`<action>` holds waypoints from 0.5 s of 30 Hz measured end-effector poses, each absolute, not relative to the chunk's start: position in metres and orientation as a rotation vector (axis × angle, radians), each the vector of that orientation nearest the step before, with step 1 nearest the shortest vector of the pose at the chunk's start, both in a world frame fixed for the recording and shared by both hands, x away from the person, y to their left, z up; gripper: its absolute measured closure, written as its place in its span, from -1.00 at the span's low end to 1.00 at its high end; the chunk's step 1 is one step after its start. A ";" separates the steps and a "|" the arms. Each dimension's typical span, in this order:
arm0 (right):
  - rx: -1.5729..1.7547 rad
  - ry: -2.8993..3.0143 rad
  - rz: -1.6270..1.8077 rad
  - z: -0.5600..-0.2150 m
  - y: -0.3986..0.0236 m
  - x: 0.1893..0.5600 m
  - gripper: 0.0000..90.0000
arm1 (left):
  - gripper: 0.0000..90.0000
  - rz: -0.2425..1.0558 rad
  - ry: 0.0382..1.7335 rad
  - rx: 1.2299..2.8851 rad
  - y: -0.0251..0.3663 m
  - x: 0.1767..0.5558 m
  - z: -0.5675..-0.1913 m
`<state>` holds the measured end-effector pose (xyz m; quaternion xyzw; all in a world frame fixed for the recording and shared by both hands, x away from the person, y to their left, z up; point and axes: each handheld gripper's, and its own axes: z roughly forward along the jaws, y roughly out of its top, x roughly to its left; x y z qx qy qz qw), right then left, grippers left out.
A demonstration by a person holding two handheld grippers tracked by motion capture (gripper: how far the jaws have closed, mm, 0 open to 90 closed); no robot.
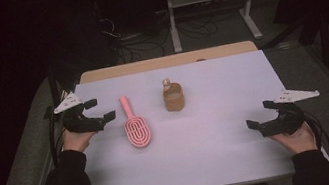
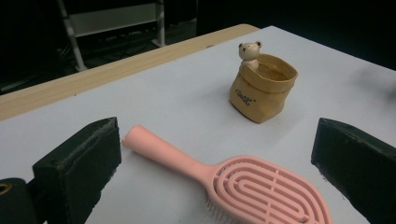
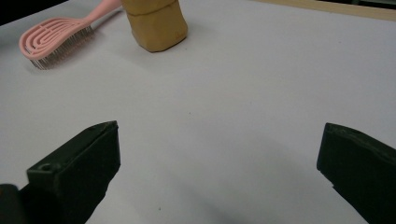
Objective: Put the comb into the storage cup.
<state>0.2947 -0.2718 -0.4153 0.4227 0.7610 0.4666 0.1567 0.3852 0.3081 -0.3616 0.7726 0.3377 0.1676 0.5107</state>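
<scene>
White sheeting covers the table (image 1: pixel 222 143), on which nothing has yet been grasped. At the right near edge the right gripper (image 1: pixel 260 118) is held wide open and empty, well apart from everything. The left gripper (image 1: pixel 99 111), jaws spread and empty, is aimed at the pink hairbrush (image 1: pixel 136 126) just beside it. Left of centre lies that brush, the tan bear pot (image 1: pixel 173 97) beyond. An approach is judged under way; closing on the handle (image 2: pixel 159 147) is called for next.

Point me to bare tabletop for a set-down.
Free: the wide stretch between the bear cup and the right gripper, plus the near edge below the pink hairbrush. Crowded: the strip from the left gripper across brush to cup.
</scene>
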 end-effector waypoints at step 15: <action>1.201 2.196 1.329 -0.416 -0.270 0.295 -1.00 | -0.97 0.354 0.821 1.907 0.295 0.410 -0.365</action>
